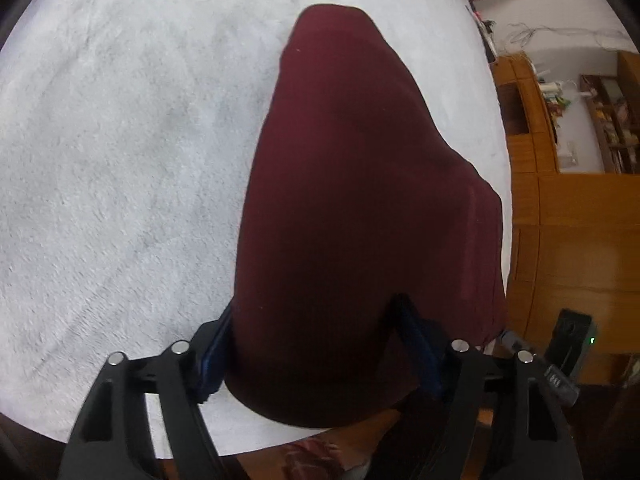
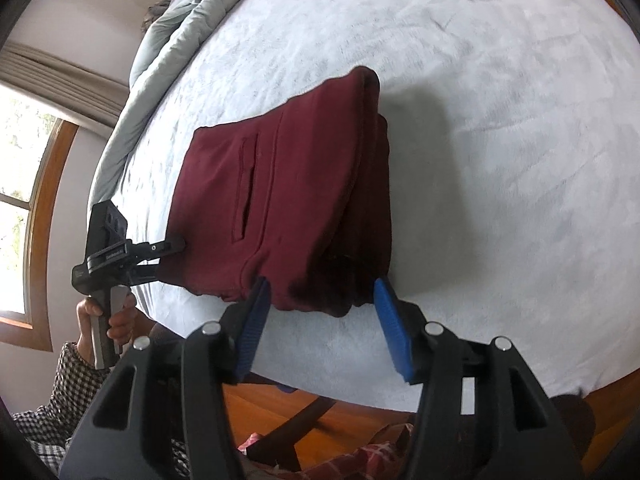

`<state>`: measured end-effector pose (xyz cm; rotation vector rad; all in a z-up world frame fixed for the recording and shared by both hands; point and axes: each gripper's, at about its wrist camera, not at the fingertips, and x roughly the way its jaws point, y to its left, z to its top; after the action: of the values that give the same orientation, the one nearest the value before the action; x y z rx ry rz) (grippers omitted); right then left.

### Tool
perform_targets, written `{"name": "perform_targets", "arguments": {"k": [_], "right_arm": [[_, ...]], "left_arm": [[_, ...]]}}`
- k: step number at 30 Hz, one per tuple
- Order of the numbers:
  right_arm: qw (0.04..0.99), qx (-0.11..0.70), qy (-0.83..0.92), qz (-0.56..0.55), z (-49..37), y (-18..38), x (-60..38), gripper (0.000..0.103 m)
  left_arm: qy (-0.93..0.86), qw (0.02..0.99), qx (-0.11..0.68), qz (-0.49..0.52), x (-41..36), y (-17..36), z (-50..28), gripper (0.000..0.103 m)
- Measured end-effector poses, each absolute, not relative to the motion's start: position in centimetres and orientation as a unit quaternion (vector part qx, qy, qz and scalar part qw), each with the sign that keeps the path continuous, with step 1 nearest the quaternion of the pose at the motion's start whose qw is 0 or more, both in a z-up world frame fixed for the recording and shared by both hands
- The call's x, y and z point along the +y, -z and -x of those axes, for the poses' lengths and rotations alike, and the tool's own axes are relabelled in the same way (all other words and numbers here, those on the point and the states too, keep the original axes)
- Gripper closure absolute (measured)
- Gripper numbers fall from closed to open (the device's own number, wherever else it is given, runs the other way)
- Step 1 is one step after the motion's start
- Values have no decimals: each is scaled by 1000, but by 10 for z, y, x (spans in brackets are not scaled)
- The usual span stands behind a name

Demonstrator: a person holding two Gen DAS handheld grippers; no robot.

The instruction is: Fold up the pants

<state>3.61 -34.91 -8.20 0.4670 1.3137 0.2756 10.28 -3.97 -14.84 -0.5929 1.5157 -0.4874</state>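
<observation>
Open blanket [image 2: 500, 120] beyond folded pants [image 2: 288, 184]; bunched duvet [image 2: 160, 60] perhaps along far edge.

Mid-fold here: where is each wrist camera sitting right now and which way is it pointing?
Left wrist: on the left tool, low at the bed edge, looking along the maroon pants; fabric lies between its spread blue pads.
Right wrist: on the right tool, raised at the bed edge, looking down on the folded pants; its pads are open, and the person's left hand holding the left tool shows.
Shared: pants, bed, left tool.
</observation>
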Motion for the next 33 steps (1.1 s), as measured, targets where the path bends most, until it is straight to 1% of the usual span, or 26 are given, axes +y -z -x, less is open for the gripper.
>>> {"name": "perform_targets", "arguments": {"k": [2, 3, 5, 7, 10, 12, 13, 15, 17, 18, 19, 20, 21, 22, 24, 27, 30, 33], "right_arm": [[756, 605, -125, -215, -36, 85, -348, 49], [755, 606, -125, -216, -37, 86, -348, 49], [755, 605, -124, -219, -37, 87, -348, 49], [756, 603, -124, -223, -38, 86, -349, 49], [759, 598, -122, -228, -37, 84, -352, 49], [758, 601, -120, -224, -36, 86, -354, 49], [756, 604, -117, -221, -37, 88, -355, 48], [752, 611, -112, -219, -38, 93, -356, 47], [752, 610, -115, -222, -38, 93, -357, 47], [753, 608, -116, -223, -39, 92, -357, 47], [755, 605, -118, -223, -40, 90, -358, 46], [758, 600, -120, -225, -41, 87, -358, 44], [760, 596, -123, -228, -42, 84, -359, 36], [761, 592, -128, -233, -44, 81, -359, 31], [762, 589, -137, -230, -50, 78, -358, 31], [757, 601, -130, -220, -61, 82, -358, 29], [742, 611, -140, -240, -68, 90, -358, 26], [732, 620, -140, -245, -73, 97, -356, 26]], "left_arm": [[215, 670, 666, 247, -43, 143, -101, 49], [212, 676, 662, 244, -52, 138, -102, 54], [203, 687, 651, 251, -48, 127, -100, 68], [196, 695, 643, 253, -45, 118, -100, 73], [195, 702, 640, 246, -40, 120, -102, 74], [190, 699, 652, 225, -31, 140, -94, 72], [186, 699, 654, 221, -31, 147, -94, 70], [192, 709, 646, 207, -31, 141, -93, 65], [188, 725, 643, 160, -38, 129, -91, 45], [182, 731, 642, 144, -40, 125, -92, 37], [168, 741, 639, 118, -41, 117, -91, 27], [164, 745, 637, 106, -43, 112, -92, 22], [166, 747, 635, 103, -46, 108, -92, 20], [175, 748, 631, 111, -45, 102, -93, 16], [180, 746, 629, 125, -43, 97, -98, 15], [177, 741, 635, 130, -41, 99, -106, 15], [178, 731, 646, 129, -43, 106, -108, 15], [190, 720, 655, 128, -50, 111, -108, 15]]}}
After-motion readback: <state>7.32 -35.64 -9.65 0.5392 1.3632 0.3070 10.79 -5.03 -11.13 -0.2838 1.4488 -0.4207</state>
